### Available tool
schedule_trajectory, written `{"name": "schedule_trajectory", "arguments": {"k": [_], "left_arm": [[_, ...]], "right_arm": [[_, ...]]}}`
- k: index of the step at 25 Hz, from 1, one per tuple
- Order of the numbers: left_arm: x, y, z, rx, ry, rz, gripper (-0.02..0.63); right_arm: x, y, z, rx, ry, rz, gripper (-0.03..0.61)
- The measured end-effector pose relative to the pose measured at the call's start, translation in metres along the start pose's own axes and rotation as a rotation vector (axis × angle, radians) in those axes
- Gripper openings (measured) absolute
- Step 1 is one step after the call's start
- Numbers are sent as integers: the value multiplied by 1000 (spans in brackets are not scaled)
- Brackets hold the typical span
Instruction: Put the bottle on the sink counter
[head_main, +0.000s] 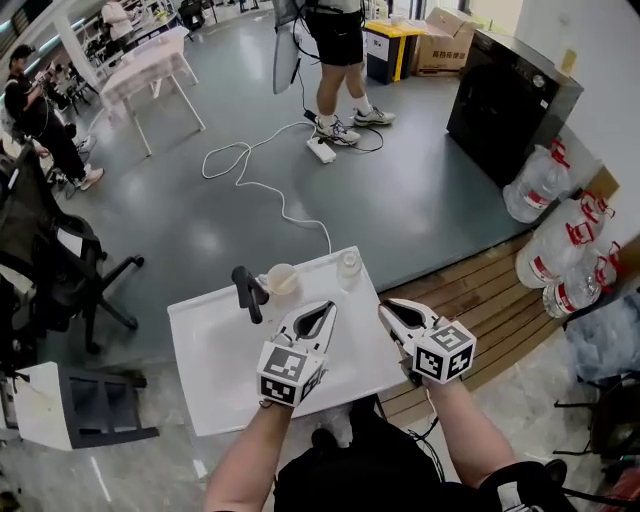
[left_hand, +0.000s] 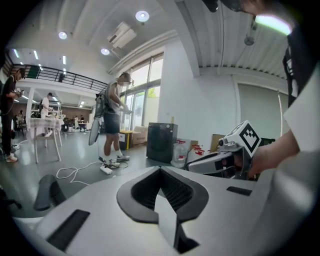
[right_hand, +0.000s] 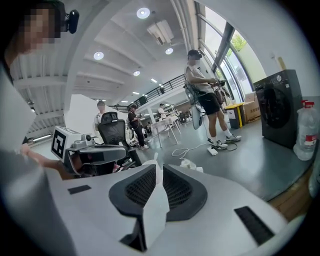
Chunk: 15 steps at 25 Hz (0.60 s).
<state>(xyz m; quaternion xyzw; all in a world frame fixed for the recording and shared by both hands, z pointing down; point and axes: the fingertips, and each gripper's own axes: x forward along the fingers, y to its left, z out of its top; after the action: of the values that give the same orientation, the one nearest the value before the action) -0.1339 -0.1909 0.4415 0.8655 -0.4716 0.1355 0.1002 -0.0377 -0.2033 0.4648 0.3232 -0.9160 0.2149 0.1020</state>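
Both tilted slightly down over sink counter (head_main: 215, 345) | left gripper (head_main: 329, 306) fingers (left_hand: 142, 192) together | right gripper (head_main: 384, 308) fingers (right_hand: 139, 189) together

1. A big open lab-cum-office hall with a grey floor (head_main: 400, 200), tall windows (left_hand: 145, 100) and a railed mezzanine (left_hand: 70, 77).
2. Along one side stand office chairs (head_main: 60, 270) and white tables (head_main: 150, 65).
3. On the floor stand a freestanding sink counter (head_main: 215, 370), a black washing machine (head_main: 510, 105), water jugs (head_main: 540, 180) and cardboard boxes (head_main: 445, 40).
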Motion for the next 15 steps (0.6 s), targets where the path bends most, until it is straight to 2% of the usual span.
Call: {"name": "schedule_trajectory", "arguments": {"k": [4,10,15], "left_arm": [[-57,4,-4,-2,-12,47,11],[-133,-7,-27,26,9,53,8],[-200,13,-33,-32,-49,119,6]], "right_arm": [[-3,56,-2,-40,-4,15,44],[-24,125,-7,-94,-55,26,17],[-35,174,-19,-113,-32,40,15]]}}
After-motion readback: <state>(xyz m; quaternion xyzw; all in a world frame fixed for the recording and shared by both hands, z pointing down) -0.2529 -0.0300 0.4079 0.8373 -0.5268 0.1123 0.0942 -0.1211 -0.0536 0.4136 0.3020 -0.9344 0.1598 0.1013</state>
